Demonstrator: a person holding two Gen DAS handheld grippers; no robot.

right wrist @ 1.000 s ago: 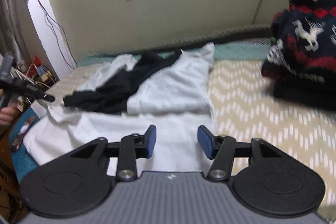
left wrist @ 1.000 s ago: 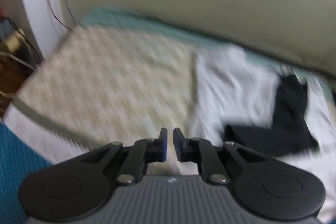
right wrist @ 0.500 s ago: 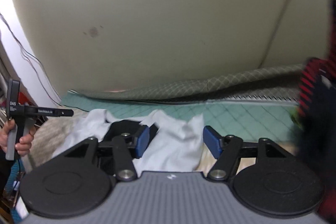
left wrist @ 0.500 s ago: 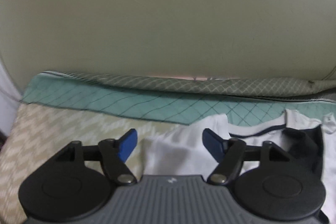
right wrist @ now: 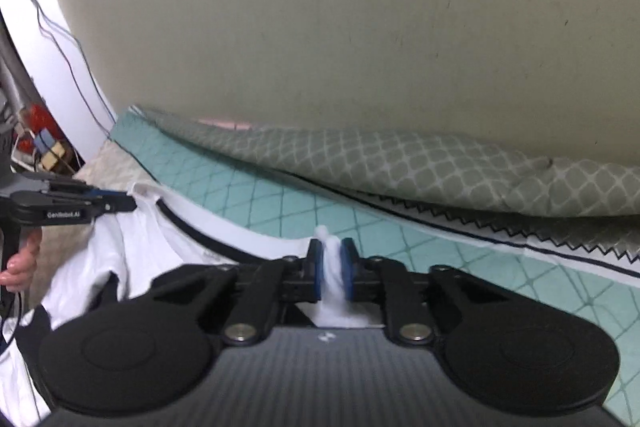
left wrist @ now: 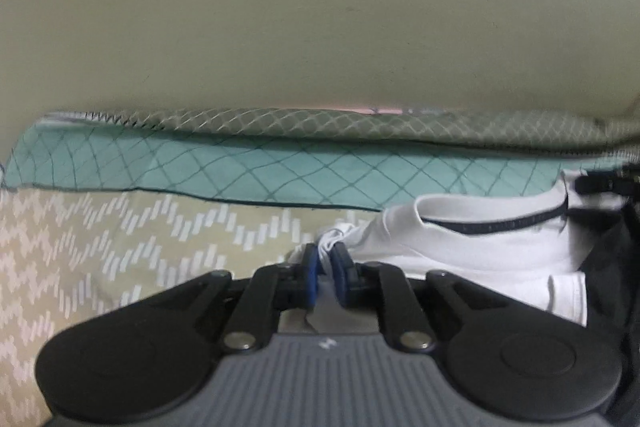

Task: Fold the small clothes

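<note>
A white shirt (left wrist: 460, 247) with a dark-trimmed collar lies on the bed, its neck toward the wall. My left gripper (left wrist: 324, 251) is closing, and its blue pads pinch a bunched bit of the shirt's left shoulder. My right gripper (right wrist: 331, 247) is also closing, with a white tuft of the shirt (right wrist: 132, 247) pressed between its pads at the other shoulder. The right wrist view shows the left gripper (right wrist: 120, 203) at the shirt's far corner, held by a hand (right wrist: 20, 263). A black garment (left wrist: 608, 259) lies on the shirt.
The bed has a beige chevron cover (left wrist: 120, 247), then a teal quilted strip (left wrist: 240, 175) and a grey-green quilted blanket (right wrist: 400, 163) bunched against the pale wall. Cables and clutter (right wrist: 40, 143) sit off the bed's left end.
Both grippers travelled across the bed to the shirt's collar edge near the wall. Their jaws, wide apart half a second ago, have come together on the white fabric at each shoulder.
</note>
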